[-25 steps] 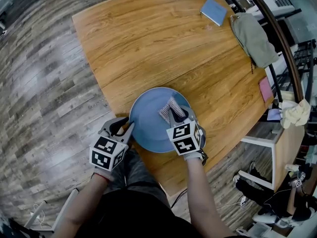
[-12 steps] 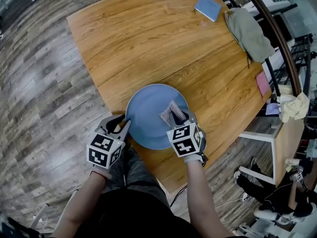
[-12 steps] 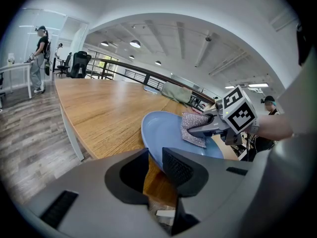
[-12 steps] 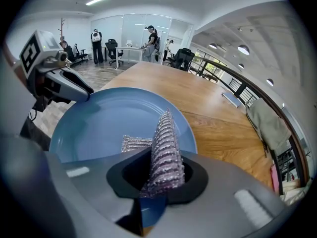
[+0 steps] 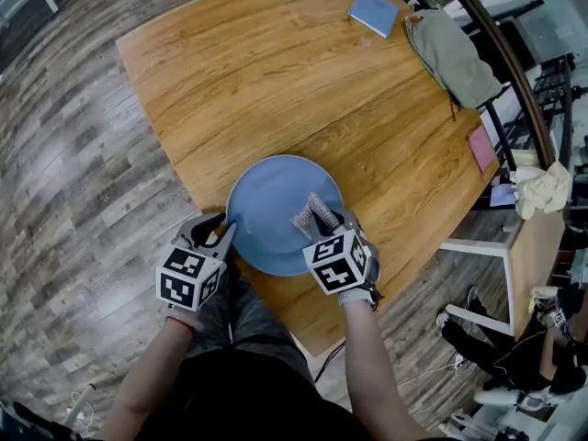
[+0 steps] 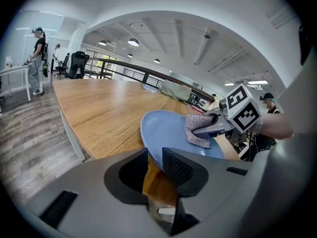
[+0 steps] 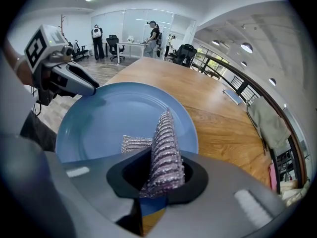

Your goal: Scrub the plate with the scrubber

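While my left tool (image 5: 223, 234) is closed narrow on the near rim of the plate (image 5: 271, 209) to steady it, my right tool (image 5: 320, 220) is clamped on the scrubber (image 5: 310, 209) and presses it against the plate's right half, so I judge that I am in the middle of the scrubbing itself. The plate sits at the near edge of the table (image 5: 276, 81), and its left side seems to hang just past that edge. It is round, shallow and blue, with a smooth, glossy face and a low raised rim, so I expect it to slide easily if my left grip slackens. The scrubber is a silvery mesh, ribbed and folded into a limp wedge that stands up between the right jaws; it looks soft enough to bunch and not stay flat. Next I would sweep it across the bare left and far parts of the plate, bearing down evenly while the rim stays pinned. Under it all, the table is varnished wood with a strong grain.
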